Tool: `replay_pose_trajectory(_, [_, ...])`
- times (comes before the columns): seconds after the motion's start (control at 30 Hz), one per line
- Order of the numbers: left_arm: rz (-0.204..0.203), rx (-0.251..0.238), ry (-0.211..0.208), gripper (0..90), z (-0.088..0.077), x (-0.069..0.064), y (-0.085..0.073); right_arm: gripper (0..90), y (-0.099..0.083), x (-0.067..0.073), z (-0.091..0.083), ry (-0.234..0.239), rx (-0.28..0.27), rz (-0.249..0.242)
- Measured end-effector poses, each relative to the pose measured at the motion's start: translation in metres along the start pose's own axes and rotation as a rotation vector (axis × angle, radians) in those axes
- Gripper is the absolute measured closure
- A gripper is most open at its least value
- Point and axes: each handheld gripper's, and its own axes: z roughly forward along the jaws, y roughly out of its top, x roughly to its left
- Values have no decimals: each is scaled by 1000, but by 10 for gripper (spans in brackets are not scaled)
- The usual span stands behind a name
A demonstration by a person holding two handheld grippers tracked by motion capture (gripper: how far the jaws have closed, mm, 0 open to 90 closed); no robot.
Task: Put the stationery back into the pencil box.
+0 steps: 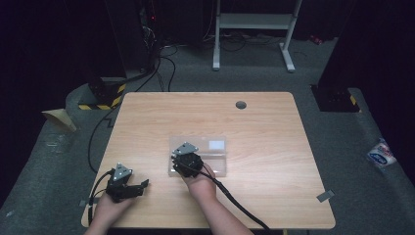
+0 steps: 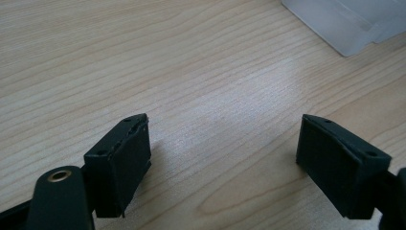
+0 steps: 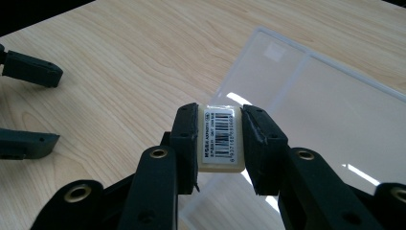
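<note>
Item one: my right gripper (image 3: pixel 220 139). In the right gripper view its two black jaws rise from the bottom edge and are clamped on a small cream-coloured block (image 3: pixel 219 140) at frame centre. The block's upturned face carries a white barcode label; I cannot read the print. In the high view I see this gripper (image 1: pixel 186 161) just left of centre, over the lower left part of the tray, with its cable running off to the lower right.

Item two: a clear plastic tray (image 3: pixel 335 120), shallow, rectangular, with a divider across it. It fills the right half of the right gripper view, behind and below the held block. In the high view it (image 1: pixel 215 152) lies flat at the middle of the table, a white label at its upper right. In the left gripper view one frosted corner of it (image 2: pixel 344 24) sits at the upper right.

Item three: my left gripper (image 2: pixel 222 158). In its own view the jaws stand well apart at the bottom of the frame, with bare wood between them. In the high view it (image 1: pixel 128 186) is at the lower left, near the table's front edge, well apart from the tray. In the right gripper view its two jaw tips (image 3: pixel 31 103) enter from the left edge, also spread.

Item four: a light wooden table (image 1: pixel 274 186), with a round grey grommet (image 1: pixel 241 104) near its far edge, upper centre in the high view.
</note>
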Motion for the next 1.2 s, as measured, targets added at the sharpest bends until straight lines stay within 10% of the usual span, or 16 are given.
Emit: replay_pose_trajectory(1.2, [0,0,-2,191,0,0,0,672,-10,8,30,25,64,5])
